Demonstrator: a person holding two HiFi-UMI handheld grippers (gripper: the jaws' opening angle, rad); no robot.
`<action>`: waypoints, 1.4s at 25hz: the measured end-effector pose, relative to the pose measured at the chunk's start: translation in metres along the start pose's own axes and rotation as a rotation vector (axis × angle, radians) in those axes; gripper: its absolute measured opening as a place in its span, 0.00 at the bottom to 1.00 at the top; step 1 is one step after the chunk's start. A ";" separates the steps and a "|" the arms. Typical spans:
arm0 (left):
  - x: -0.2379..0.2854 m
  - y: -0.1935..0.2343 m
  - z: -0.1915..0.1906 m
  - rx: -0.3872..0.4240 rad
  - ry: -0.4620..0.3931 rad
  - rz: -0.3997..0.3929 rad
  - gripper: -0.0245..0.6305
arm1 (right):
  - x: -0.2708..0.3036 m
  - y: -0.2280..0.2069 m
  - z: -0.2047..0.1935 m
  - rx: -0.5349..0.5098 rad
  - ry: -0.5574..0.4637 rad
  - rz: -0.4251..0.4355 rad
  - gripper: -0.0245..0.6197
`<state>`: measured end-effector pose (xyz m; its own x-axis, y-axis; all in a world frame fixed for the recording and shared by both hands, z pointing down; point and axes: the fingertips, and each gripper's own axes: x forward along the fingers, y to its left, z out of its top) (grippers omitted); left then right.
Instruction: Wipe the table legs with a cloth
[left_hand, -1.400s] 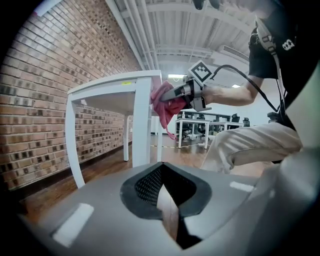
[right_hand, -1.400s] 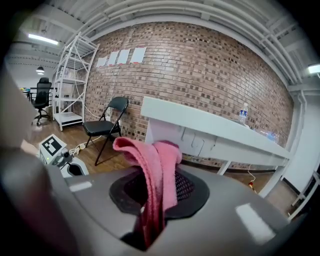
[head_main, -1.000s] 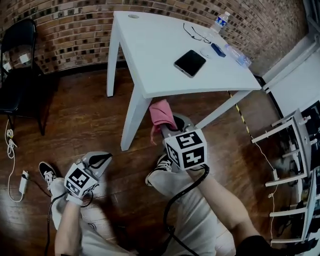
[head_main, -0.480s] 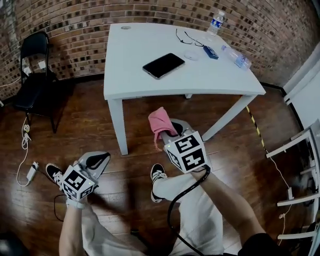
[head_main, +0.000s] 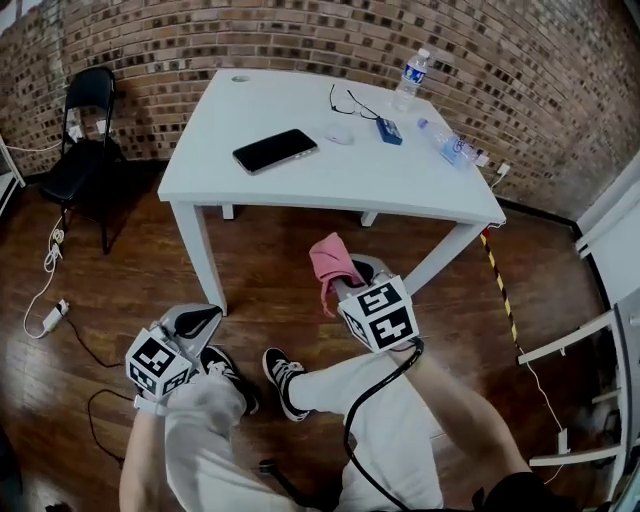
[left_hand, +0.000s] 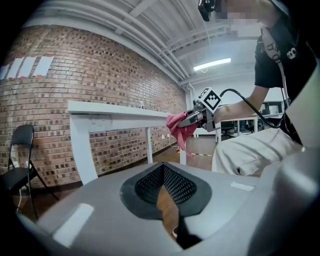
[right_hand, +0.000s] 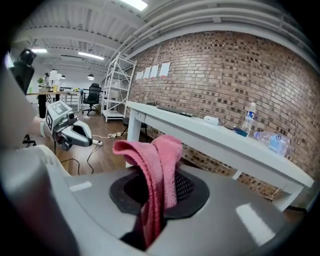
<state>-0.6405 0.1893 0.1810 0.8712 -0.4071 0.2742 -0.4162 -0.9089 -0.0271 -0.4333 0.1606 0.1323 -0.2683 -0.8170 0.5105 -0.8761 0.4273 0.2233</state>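
Both the left gripper (head_main: 203, 319) and the right gripper (head_main: 352, 272) are moulded in grey, with black perforated pads (left_hand: 175, 184). Each is capped by a cube of black-and-white square markers; the right marker cube (head_main: 380, 314) serves as landmark. Below it a black cable (head_main: 372, 398) is seen, with pale trousers (head_main: 395, 440) beneath. Black shoes (head_main: 283, 379) with white laces are worn to its left.

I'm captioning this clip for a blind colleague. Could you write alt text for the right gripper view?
A pink cloth is pinched in the closed jaws of the right gripper and flops over them. Behind it runs a white table with a water bottle on top, against a brick wall; the left gripper hangs at far left above wooden flooring.
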 end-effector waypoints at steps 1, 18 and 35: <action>0.009 -0.011 0.003 0.003 -0.001 0.009 0.04 | -0.006 -0.007 -0.007 -0.006 0.004 0.011 0.11; 0.276 -0.113 0.044 0.041 -0.035 0.124 0.04 | -0.094 -0.284 -0.172 0.582 -0.108 -0.015 0.11; 0.389 -0.182 0.025 0.022 -0.042 -0.147 0.04 | -0.048 -0.370 -0.193 1.086 -0.401 -0.031 0.11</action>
<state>-0.2192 0.1938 0.2683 0.9326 -0.2727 0.2365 -0.2782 -0.9605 -0.0105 -0.0192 0.1169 0.1857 -0.1784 -0.9686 0.1733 -0.7150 0.0066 -0.6991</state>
